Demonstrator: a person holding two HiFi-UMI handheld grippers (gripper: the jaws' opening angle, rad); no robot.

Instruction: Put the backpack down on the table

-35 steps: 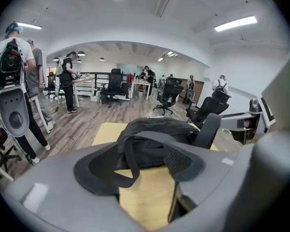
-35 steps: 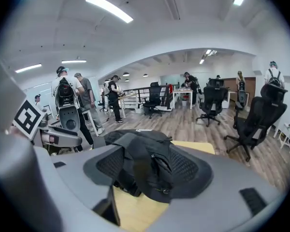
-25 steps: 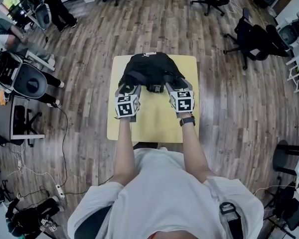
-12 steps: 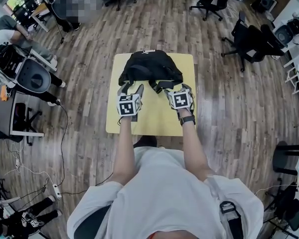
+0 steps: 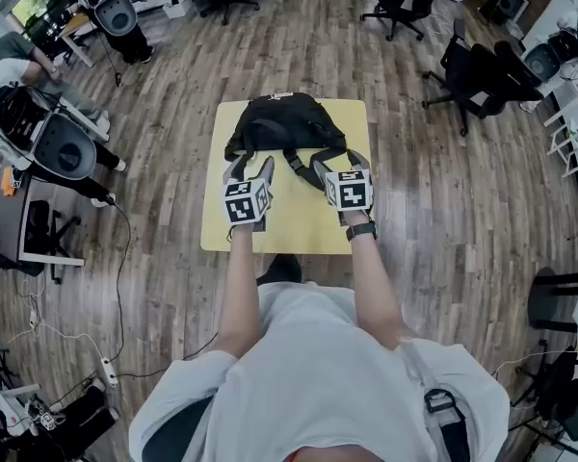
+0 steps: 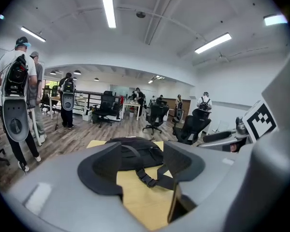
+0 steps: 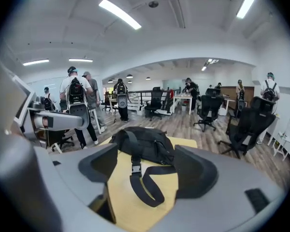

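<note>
Both tools are held wide apart with nothing gripped. The left tool (image 5: pixel 251 169) shows only bare tabletop and a loose strap ahead of its pads. The jaws of the right tool (image 5: pixel 338 165) have just been opening, with nothing pressed between them. Just ahead of the right tool, a looped black webbing strap with a plastic buckle (image 7: pixel 132 167) lies slack on the square yellow wooden table (image 5: pixel 299 234). A snag is judged the likeliest fault: if a jaw tip were drawn back through that loop, the load would be dragged toward the near edge. Beyond the straps, the black fabric backpack (image 5: pixel 284 123) rests flat on the far half of the table, in front of both tools and apart from them. Its far side appears to reach the far edge, so a forward nudge could tip it over. Compared with a second ago, both tools have been drawn back from the backpack's near side, where they were set against it, and the straps have been left on the table.
</note>
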